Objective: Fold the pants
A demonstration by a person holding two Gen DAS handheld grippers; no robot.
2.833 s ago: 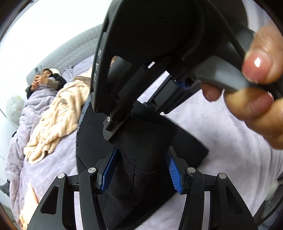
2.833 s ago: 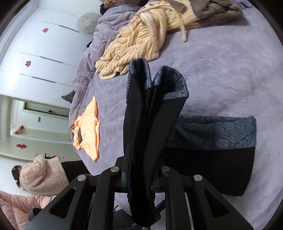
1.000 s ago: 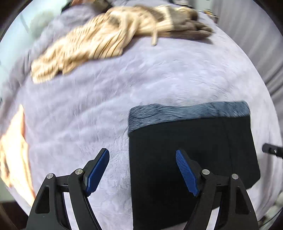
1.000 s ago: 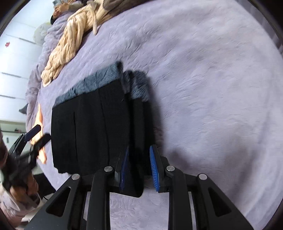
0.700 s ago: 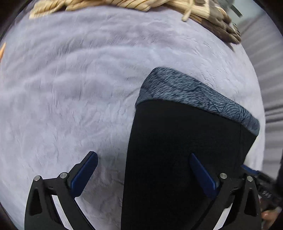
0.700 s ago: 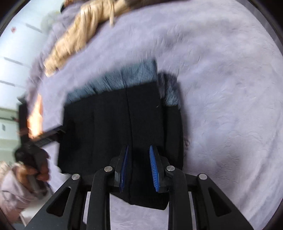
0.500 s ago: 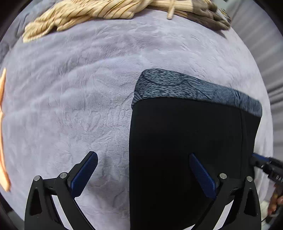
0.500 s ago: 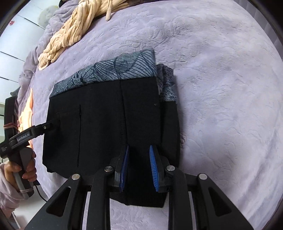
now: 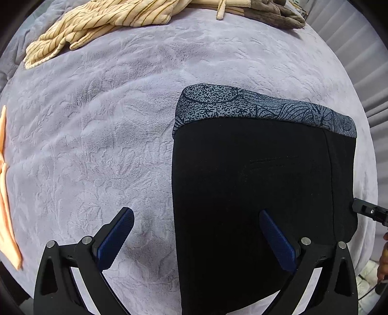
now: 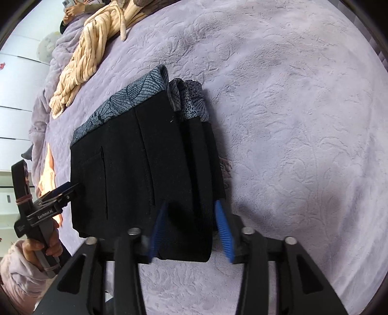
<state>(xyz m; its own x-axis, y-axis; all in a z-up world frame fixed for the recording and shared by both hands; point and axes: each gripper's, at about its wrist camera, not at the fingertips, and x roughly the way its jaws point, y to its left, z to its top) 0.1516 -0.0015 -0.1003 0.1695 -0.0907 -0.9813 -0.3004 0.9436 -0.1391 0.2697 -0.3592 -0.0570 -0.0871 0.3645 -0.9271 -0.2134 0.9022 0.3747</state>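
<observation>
The black pants [image 9: 254,193] lie folded into a flat rectangle on the lilac bedspread [image 9: 109,121], their grey patterned waistband [image 9: 254,106] at the far edge. My left gripper [image 9: 196,235] is open above the fold's left edge, holding nothing. In the right wrist view the folded pants [image 10: 145,164] show stacked layers at their right side. My right gripper [image 10: 190,227] is open, its blue pads on either side of the thick near-right corner, not pinching it. The left gripper [image 10: 58,193] also shows there at the pants' left edge.
A striped cream garment [image 9: 97,21] and a brown one [image 9: 274,12] lie at the far side of the bed. An orange garment [image 9: 7,193] lies at the left edge. A person [image 10: 72,9] lies at the bed's head. Grey curtains [image 9: 359,48] hang on the right.
My right gripper has opened and let go of the folded pants edge, which now rests on the bed. My left gripper stays open over the fold's left side.
</observation>
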